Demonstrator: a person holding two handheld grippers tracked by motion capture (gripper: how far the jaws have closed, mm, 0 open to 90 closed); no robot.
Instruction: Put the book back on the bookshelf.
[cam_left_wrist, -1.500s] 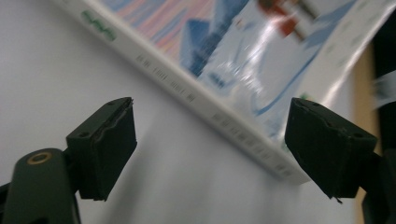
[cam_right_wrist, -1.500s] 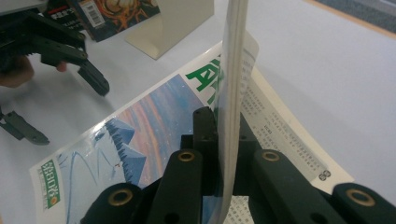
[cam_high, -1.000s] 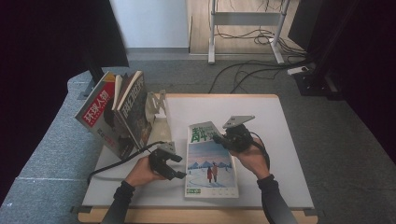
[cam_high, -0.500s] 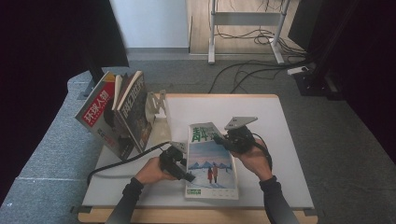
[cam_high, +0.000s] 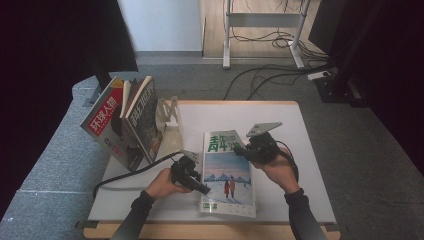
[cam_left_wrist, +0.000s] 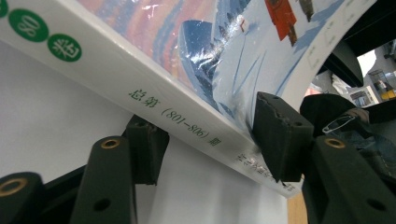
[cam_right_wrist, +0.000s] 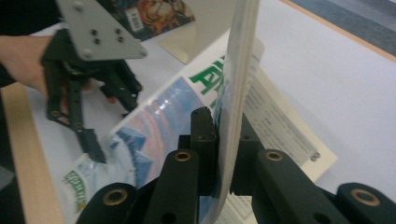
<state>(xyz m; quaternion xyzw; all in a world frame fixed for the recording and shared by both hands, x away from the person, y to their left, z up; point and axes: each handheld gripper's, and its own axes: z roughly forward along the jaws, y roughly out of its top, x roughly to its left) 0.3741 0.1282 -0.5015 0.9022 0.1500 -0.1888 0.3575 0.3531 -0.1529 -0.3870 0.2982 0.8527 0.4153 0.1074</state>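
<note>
On the white table (cam_high: 295, 150), right gripper (cam_right_wrist: 224, 154) clamps the magazine (cam_high: 227, 175) cover; left gripper (cam_left_wrist: 210, 140) closing around its spine

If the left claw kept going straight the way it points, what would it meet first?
The magazine: its spine edge already sits between the left claw's closing jaws. Whether the pads touch it yet is unclear.

The magazine (cam_high: 227, 172) has a glossy, smooth paper cover; the table (cam_high: 300, 150) top is matt white with a wood edge; gripper jaws are matt black plastic.
</note>
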